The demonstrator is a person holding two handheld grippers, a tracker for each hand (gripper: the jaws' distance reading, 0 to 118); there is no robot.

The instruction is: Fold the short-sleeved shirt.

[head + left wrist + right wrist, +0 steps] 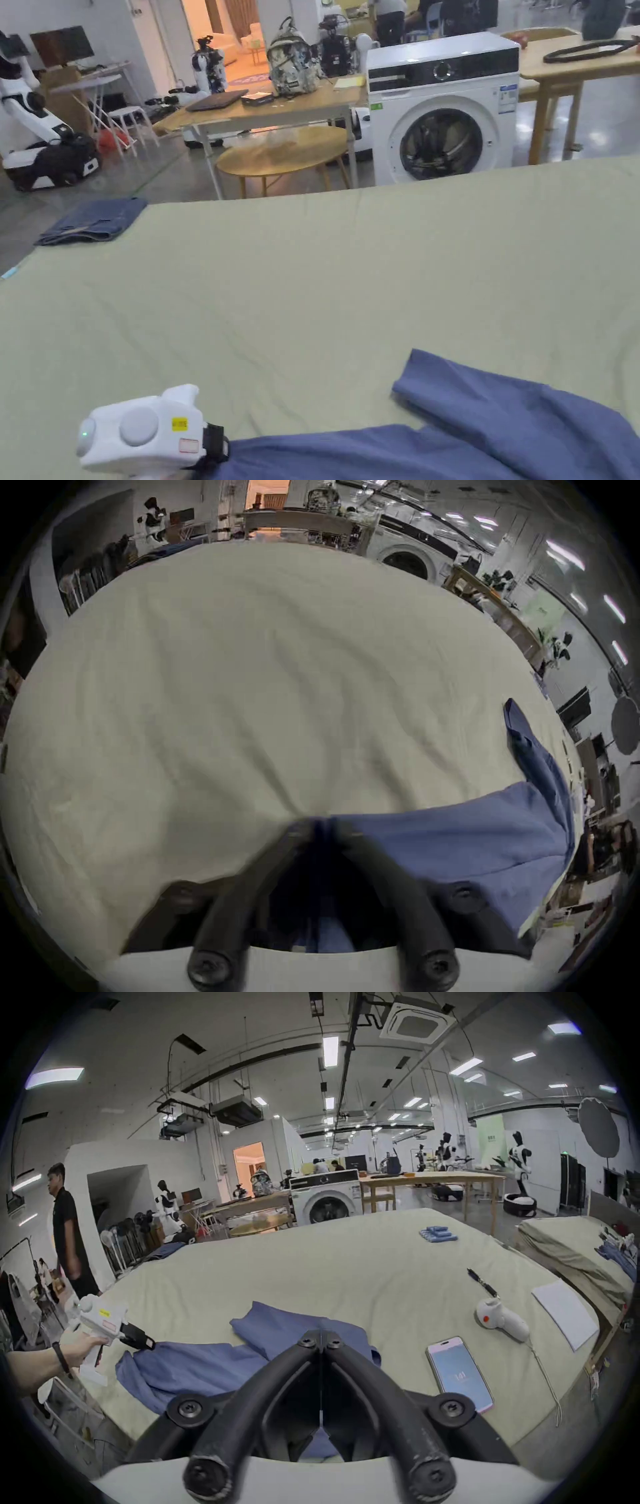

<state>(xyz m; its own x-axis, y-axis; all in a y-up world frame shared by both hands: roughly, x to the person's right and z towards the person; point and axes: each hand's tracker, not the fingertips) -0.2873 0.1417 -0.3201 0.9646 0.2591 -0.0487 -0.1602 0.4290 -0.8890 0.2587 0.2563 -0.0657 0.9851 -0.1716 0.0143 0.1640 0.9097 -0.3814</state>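
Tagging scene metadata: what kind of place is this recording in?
Likely a robotics lab or data-collection hall, staged with household props: humanoid robots stand along the walls, a washing machine sits on the open floor, and the blue shirt lies on a sheet-covered table.

Blue shirt (475,431) cut off by head view's lower edge, left hand-held gripper (212,453) tips hidden under cloth, its own view's jaw tips blurred

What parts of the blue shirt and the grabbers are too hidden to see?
- Head view: shirt cut off by the bottom and right edges.
- Head view: left gripper tips cut off by the bottom edge.
- Right gripper view: right gripper hides the cloth at its tips.
- Left gripper view: tips blurred.
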